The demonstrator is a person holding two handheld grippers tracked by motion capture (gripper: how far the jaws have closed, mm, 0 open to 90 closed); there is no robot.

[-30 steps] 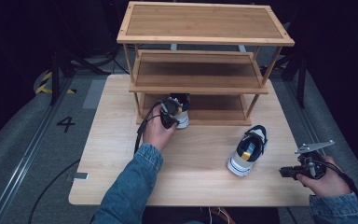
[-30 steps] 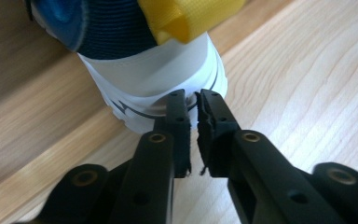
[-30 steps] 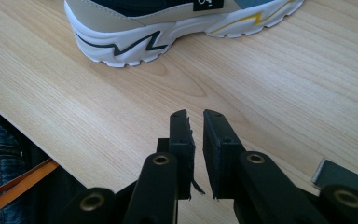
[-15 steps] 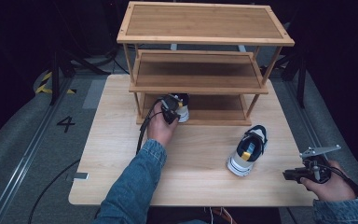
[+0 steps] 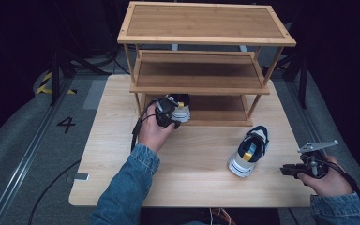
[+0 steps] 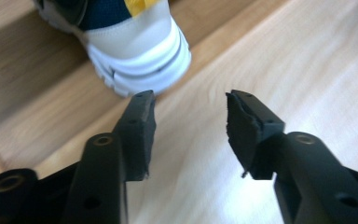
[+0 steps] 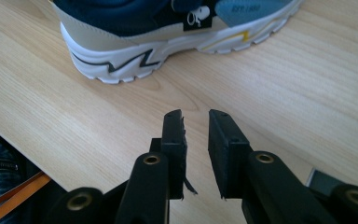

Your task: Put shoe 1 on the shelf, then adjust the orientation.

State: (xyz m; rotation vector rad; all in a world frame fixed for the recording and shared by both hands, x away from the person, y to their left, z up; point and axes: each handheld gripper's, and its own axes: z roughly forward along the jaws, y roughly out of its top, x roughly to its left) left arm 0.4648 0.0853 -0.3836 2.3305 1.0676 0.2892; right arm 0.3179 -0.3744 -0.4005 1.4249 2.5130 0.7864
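My left gripper (image 6: 189, 105) has its jaws spread, nothing between them, tips just short of the heel of the shelved shoe (image 6: 130, 46). That shoe sits at the left end of the rack's (image 5: 206, 40) bottom shelf, heel toward me. In the high view the left gripper (image 5: 165, 114) is at the shelf's front edge, beside that shoe (image 5: 182, 107).

My right gripper (image 7: 196, 119) has jaws nearly together, a narrow gap, gripping nothing. It's low over the table (image 7: 284, 88), heel of the second shoe (image 7: 168, 32) just ahead. From above, the right gripper (image 5: 288, 169) is near the table's right front corner and that shoe (image 5: 248, 150) lies loose on the table (image 5: 122, 154), toe pointing toward the rack.

Judgement: one shoe placed, the other to go. To do it well, widen the right jaws first, pinch the heel collar, not the sole, keep the shoe level, then slide it in beside its mate.

Table is light wood. Rack is three-tier wood. Room is dark; grey floor (image 5: 37, 154) with a "4" mark (image 5: 67, 124) and yellow-black tape (image 5: 47, 84).
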